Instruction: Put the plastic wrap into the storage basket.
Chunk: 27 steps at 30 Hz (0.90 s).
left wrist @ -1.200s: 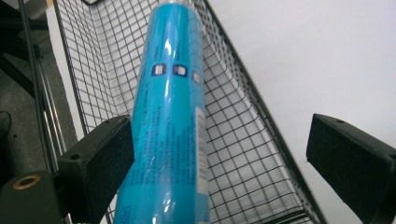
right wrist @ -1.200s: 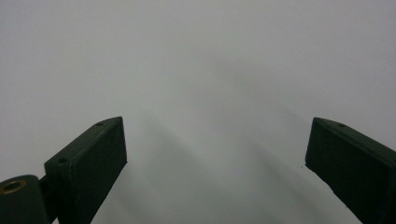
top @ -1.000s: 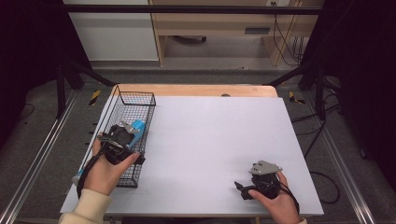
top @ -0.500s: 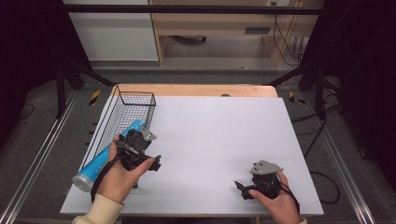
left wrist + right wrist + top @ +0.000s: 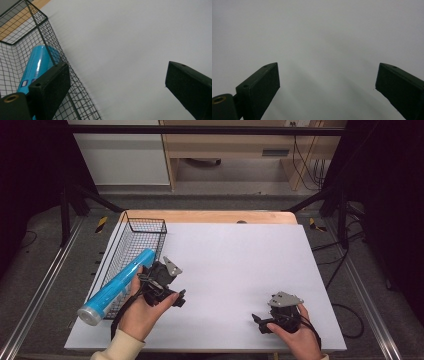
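Observation:
A long blue tube (image 5: 119, 284) with a silver cap lies slanted in the black wire basket (image 5: 146, 225) at the table's left edge. Its capped near end sticks out past the basket's front. In the left gripper view the tube (image 5: 37, 66) lies behind the basket's mesh wall (image 5: 61, 65). My left gripper (image 5: 167, 282) hovers over the white table just right of the basket, open and holding nothing (image 5: 117, 75). My right gripper (image 5: 261, 322) rests near the front right of the table, open above bare white surface (image 5: 327, 75).
The white table top (image 5: 240, 265) stretches between the two grippers. A wooden strip (image 5: 210, 216) runs along its far edge. Metal rails (image 5: 45, 285) flank the table on both sides. Cabinets and cables stand beyond it.
My left gripper has moved right, from over the basket to the table beside it. The blue tube now lies uncovered, its near end past the basket's front. The right gripper has stayed put.

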Each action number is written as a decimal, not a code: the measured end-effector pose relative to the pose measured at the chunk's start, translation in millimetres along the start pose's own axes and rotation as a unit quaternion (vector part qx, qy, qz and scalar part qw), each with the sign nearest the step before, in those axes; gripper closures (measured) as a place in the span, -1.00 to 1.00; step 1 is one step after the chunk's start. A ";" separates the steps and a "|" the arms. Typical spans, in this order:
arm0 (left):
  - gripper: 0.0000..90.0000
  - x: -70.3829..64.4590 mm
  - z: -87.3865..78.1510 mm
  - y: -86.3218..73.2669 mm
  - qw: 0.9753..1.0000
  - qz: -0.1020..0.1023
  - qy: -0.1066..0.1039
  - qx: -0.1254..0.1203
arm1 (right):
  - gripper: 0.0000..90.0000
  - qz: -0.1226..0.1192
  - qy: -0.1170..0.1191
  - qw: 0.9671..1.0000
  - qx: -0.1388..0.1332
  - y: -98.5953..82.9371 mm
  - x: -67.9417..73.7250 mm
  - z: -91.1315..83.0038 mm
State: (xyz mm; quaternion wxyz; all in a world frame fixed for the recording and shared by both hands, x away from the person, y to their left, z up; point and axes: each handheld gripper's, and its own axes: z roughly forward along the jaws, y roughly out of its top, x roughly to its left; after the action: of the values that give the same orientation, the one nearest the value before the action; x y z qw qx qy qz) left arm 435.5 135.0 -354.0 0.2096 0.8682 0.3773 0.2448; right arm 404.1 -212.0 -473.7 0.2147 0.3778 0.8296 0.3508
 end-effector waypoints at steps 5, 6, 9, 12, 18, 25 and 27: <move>-0.86 -9.6 4.6 3.6 1.000 0.012 -0.003 -0.004 | -0.87 0.002 0.000 1.000 -0.001 -0.1 -0.1 -0.4; -0.86 -11.5 5.5 4.4 1.000 0.014 -0.004 -0.005 | -0.87 0.002 -0.001 1.000 -0.002 0.0 -0.2 -0.4; -0.86 -17.0 8.9 6.4 1.000 0.015 -0.008 -0.009 | -0.87 0.003 -0.001 1.000 -0.002 0.1 -0.4 -0.6; -0.86 -23.0 13.0 8.0 1.000 0.020 -0.012 -0.013 | -0.87 0.003 -0.001 1.000 -0.002 0.0 -0.4 -0.7; -0.86 -35.1 22.8 9.4 0.999 0.029 -0.017 -0.026 | -0.87 0.003 -0.002 1.000 -0.003 0.0 -0.4 -0.8; -0.86 -43.7 37.9 6.8 0.998 0.029 -0.028 -0.041 | -0.87 0.001 -0.003 1.000 -0.004 0.1 -0.4 -0.9; -0.86 -45.8 43.0 5.6 0.998 0.026 -0.032 -0.044 | -0.87 0.000 -0.004 1.000 -0.003 0.2 -0.3 -1.2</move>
State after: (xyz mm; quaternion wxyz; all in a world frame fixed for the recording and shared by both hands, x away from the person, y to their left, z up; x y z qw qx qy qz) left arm 436.4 89.1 -397.3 0.2536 0.8751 0.3361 0.2386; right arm 403.7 -212.7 -472.8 0.2190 0.3781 0.8279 0.3517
